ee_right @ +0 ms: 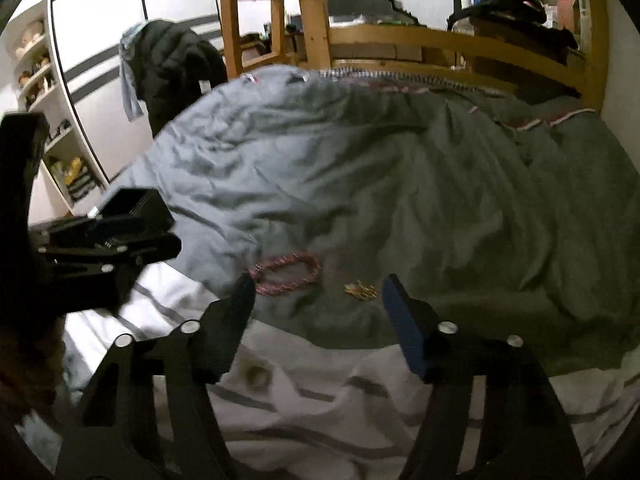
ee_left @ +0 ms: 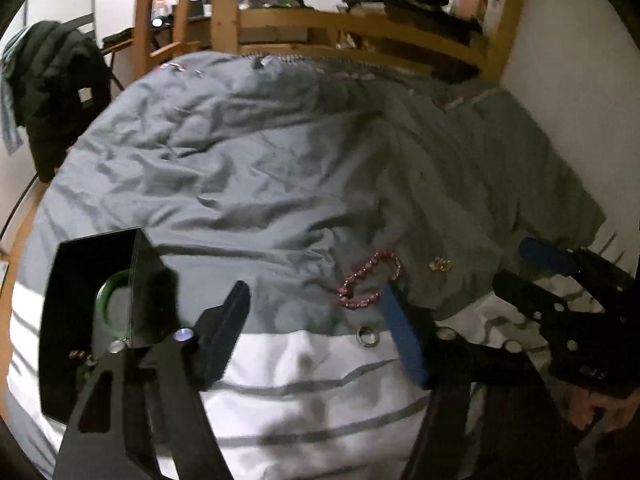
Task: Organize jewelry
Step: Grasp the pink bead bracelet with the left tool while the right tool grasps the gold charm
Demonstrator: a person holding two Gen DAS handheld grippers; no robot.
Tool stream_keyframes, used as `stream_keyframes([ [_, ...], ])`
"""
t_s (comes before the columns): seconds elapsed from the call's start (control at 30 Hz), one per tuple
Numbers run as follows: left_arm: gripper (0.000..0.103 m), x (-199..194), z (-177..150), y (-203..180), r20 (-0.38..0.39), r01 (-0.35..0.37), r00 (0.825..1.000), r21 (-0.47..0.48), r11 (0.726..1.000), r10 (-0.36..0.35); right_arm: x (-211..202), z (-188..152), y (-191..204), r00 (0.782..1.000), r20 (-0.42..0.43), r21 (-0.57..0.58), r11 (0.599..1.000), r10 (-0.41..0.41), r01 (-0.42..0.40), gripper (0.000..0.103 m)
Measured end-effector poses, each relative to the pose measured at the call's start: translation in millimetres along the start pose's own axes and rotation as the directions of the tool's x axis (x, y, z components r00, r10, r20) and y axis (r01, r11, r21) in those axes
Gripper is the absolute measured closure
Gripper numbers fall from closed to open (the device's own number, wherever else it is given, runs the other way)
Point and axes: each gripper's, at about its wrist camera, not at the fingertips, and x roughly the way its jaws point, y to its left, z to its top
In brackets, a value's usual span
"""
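A pink beaded bracelet lies on the grey duvet, just past my left gripper, which is open and empty. A small gold piece lies to its right. A silver ring rests on the white striped sheet between my fingers. A black box stands open at the left with a green ring-shaped item inside. In the right wrist view my right gripper is open and empty, with the bracelet, gold piece and ring near it.
The right gripper shows at the right in the left wrist view. The left gripper and black box show at the left in the right wrist view. A wooden bed frame and a dark jacket stand behind the bed.
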Motion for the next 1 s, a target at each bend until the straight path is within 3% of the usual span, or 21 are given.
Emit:
stream_keyframes([
  [0.3,0.041,60.4,4.6,-19.9,-0.066,0.031,0.997,0.073,0.997,-0.026,66.9,-9.9,-19.2,0.996,-0.085,0.028,0.999,-0.013,0.015,0.064],
  [0.53,0.048,93.3,-1.4,-32.0,-0.109,0.077,0.992,0.121,0.990,-0.064,109.2,-20.6,-31.9,0.985,-0.171,0.055,0.998,-0.020,0.030,0.067],
  [0.6,0.049,98.4,-1.8,-31.8,-0.116,0.102,0.989,0.103,0.989,-0.090,111.1,-20.0,-33.1,0.985,-0.172,0.058,0.998,-0.015,0.026,0.072],
  [0.73,0.081,111.6,-5.7,-30.4,-0.155,0.121,0.982,0.107,0.987,-0.103,108.6,-18.7,-37.0,0.989,-0.149,0.081,0.997,-0.005,0.017,0.083],
  [0.8,0.092,110.2,-4.2,-28.4,-0.166,0.155,0.976,0.089,0.984,-0.139,104.0,-16.8,-37.6,0.992,-0.124,0.092,0.996,-0.001,0.012,0.088],
  [1.0,0.095,101.6,-5.2,-29.1,-0.154,0.139,0.980,0.099,0.985,-0.123,82.9,-7.3,-48.4,0.999,-0.039,0.158,0.987,0.000,0.006,0.089],
])
